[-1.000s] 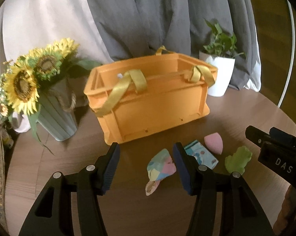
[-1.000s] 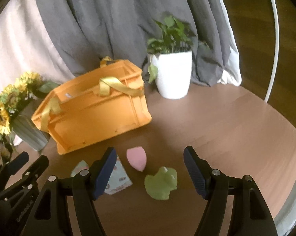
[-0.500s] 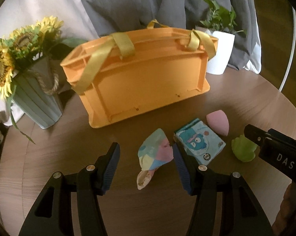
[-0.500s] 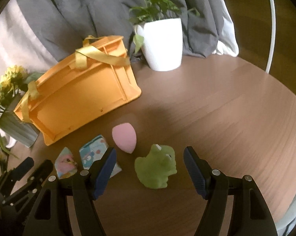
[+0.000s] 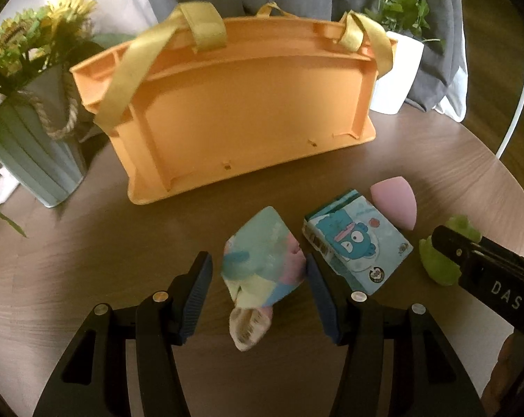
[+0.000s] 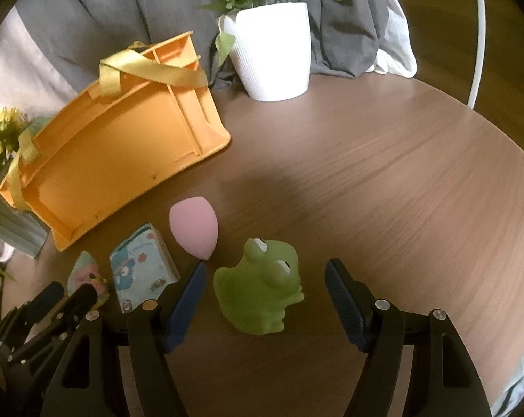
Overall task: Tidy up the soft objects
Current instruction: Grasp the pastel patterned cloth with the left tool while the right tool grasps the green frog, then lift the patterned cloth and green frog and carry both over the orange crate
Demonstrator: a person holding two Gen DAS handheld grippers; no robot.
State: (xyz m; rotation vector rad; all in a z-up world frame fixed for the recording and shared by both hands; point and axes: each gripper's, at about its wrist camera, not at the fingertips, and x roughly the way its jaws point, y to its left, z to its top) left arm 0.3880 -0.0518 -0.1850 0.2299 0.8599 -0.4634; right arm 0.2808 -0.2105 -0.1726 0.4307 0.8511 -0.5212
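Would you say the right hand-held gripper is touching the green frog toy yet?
Apart. The right wrist view shows the right hand-held gripper straddling the green frog toy, with bare table visible between each pad and the toy.

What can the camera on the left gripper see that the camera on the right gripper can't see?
Only the left wrist view shows the rope handle on the green vase and the sock's whole length. Only the right wrist view shows the frog's face and the whole white pot. Both show the orange basket, the pink sponge and the blue packet.
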